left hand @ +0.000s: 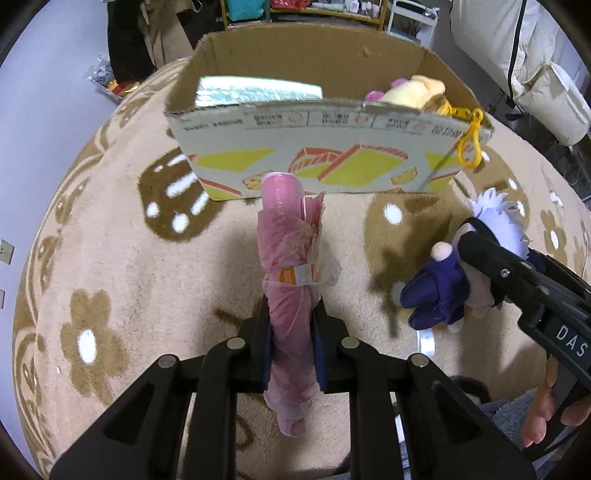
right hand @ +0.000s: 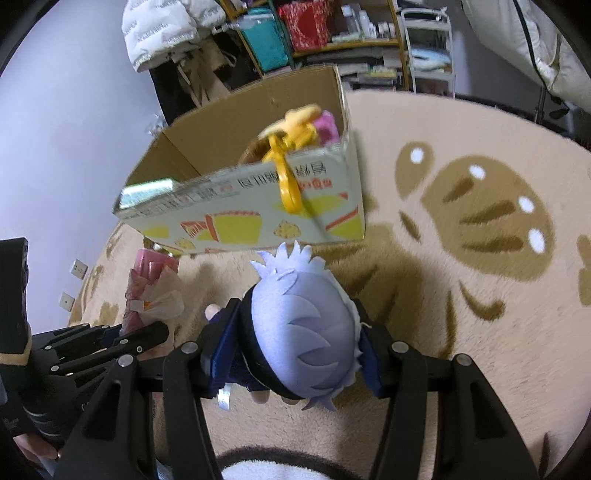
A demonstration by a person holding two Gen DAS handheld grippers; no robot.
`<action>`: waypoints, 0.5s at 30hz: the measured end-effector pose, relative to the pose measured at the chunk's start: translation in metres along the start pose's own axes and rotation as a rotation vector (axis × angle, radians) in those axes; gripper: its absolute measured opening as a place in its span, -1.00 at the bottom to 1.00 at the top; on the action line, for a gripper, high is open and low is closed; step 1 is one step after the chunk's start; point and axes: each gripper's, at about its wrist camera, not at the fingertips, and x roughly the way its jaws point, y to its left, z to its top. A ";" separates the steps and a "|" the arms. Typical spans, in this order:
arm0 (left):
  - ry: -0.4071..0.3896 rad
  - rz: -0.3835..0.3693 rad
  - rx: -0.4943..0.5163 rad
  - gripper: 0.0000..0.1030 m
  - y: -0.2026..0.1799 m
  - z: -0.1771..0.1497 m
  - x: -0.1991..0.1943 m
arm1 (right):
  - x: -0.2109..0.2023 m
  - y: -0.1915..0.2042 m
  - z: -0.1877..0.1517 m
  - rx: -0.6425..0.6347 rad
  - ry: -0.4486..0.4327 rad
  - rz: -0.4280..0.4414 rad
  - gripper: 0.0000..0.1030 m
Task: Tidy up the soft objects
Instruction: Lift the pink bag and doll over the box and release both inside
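Pink plastic roll (left hand: 290, 295) with orange label, left jaws clamped on it, right jaws gripping lavender-haired doll (right hand: 306, 332).

- Under you lies a beige fluffy carpet (right hand: 461, 332) patterned with brown flowers and white dots.
- On your left stands a plain pale lilac wall (right hand: 55, 129) with white wall sockets (right hand: 78, 268) low down.
- At the far side you see a yellow-framed shelf unit (right hand: 332, 40) crowded with teal and red bags.
- A white puffy padded coat (right hand: 159, 29) hangs far left; a white metal rack (right hand: 428, 48) stands right of the shelves.
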 end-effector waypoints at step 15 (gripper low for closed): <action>-0.282 0.056 -0.062 -0.68 0.010 -0.005 -0.070 | -0.058 0.016 0.003 -0.040 -0.217 0.011 0.16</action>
